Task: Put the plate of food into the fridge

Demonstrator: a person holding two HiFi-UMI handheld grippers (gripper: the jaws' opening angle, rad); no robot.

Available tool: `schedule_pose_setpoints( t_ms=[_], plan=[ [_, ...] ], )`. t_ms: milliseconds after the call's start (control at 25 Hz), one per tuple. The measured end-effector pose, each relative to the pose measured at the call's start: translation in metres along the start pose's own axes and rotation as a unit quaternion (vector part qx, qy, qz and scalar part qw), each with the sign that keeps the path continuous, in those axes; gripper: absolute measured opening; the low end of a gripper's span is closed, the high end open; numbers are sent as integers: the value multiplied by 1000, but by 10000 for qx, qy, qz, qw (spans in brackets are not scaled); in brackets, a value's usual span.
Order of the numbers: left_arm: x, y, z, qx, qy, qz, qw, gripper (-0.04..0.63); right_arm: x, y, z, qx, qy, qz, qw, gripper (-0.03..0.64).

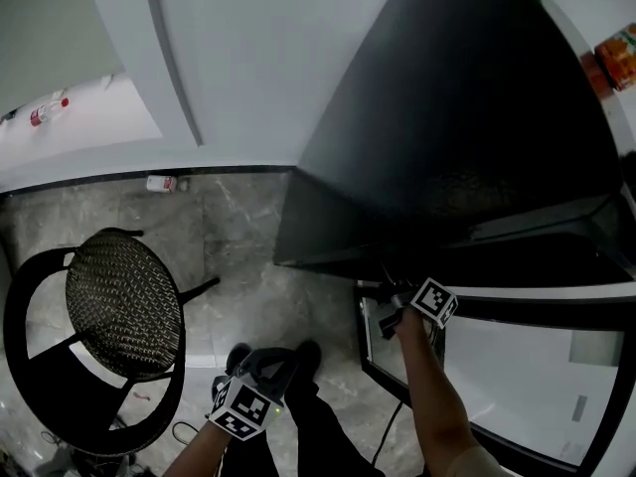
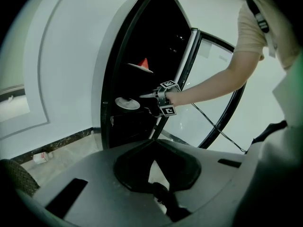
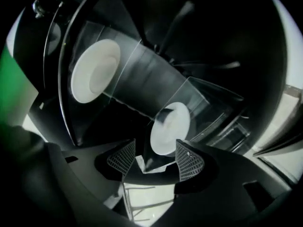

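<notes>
Firstly, head view: right gripper (image 1: 390,294) at open fridge (image 1: 457,117); left gripper (image 1: 266,366) low, near chair (image 1: 124,301). Left gripper view: jaws shut, empty; plate (image 2: 127,103) on fridge shelf. Right gripper view: jaws wide apart, clear of plate, just ahead.

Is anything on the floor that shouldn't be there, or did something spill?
Yes. A small plastic bottle with red on its label lies on its side on the grey marble floor. It is right against the bottom of the wall, left of the open black fridge. It looks dropped or rolled there. Nothing looks spilled.
</notes>
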State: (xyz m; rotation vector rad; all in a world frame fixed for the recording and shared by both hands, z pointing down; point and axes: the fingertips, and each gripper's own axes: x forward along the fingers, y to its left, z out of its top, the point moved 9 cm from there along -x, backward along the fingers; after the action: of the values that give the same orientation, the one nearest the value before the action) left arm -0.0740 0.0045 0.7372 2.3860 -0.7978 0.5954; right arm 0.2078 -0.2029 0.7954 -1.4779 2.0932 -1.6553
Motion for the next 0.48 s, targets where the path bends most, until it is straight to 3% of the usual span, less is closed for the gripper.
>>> schedule_pose_setpoints(
  t_ms=[160,200,240,280,320,360,440,480],
  plan=[
    [1,4,9,82,-95,50,9999,11,9,8,-4,-100,129,157,9997,255],
    [0,5,11,93,-113,74,9999,11,10,10,-7,-320,252,96,9991,190],
    [-1,7,12,101,-126,97,9998,11,9,12,-11,-735,475,-20,9962,29],
    [-2,8,12,106,-133,114,9998,11,9,15,-16,-1383,827,-170,9868,25],
    [-3,8,12,108,-133,122,9998,11,8,19,-23,-2268,1293,-330,9648,23],
    [-4,8,12,113,-127,123,9998,11,7,24,-32,-3300,1808,-459,9254,21],
    [-8,6,12,139,-106,114,9998,11,-1,36,-55,-5030,2676,-441,8206,21],
    [-10,5,12,160,-94,106,9998,11,-9,42,-63,-5489,2985,-291,7803,21]
  ],
)
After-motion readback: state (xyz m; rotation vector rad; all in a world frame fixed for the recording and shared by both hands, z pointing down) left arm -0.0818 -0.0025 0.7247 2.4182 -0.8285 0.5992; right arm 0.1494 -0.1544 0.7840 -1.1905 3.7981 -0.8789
